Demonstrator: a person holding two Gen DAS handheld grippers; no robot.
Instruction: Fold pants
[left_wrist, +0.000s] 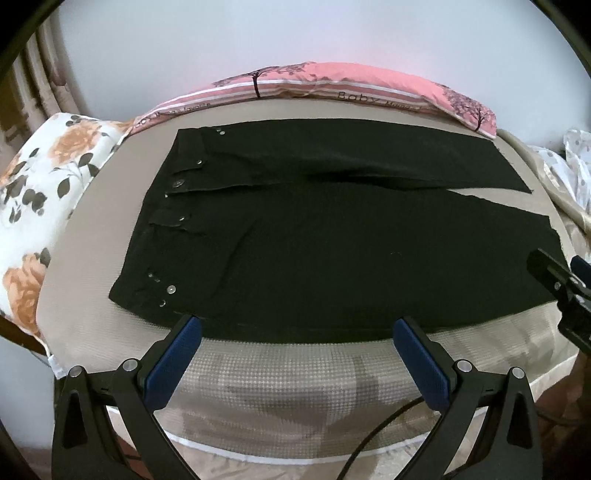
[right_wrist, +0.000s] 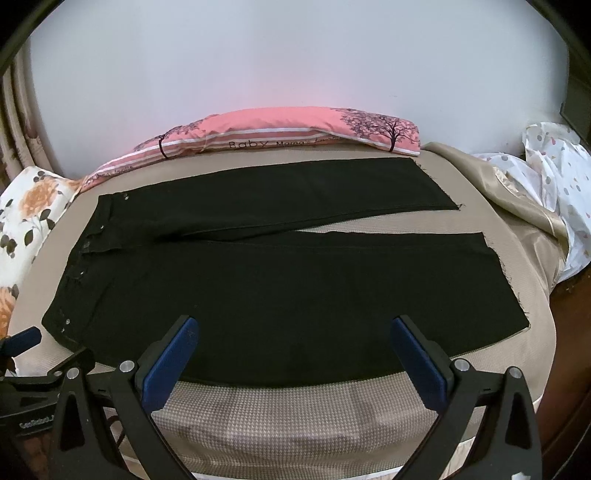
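Note:
Black pants lie flat on a beige bed, waistband with metal studs at the left and both legs stretched to the right. In the right wrist view the same pants fill the middle. My left gripper is open just short of the pants' near edge, by the waist end, with nothing between its blue pads. My right gripper is open too, hovering at the near leg's edge. The right gripper shows at the right edge of the left wrist view; the left gripper shows at the lower left of the right wrist view.
A pink pillow with tree prints lies along the far side by the wall. A floral pillow sits at the left. Crumpled beige and dotted white bedding is bunched at the right. A cable hangs by the bed's near edge.

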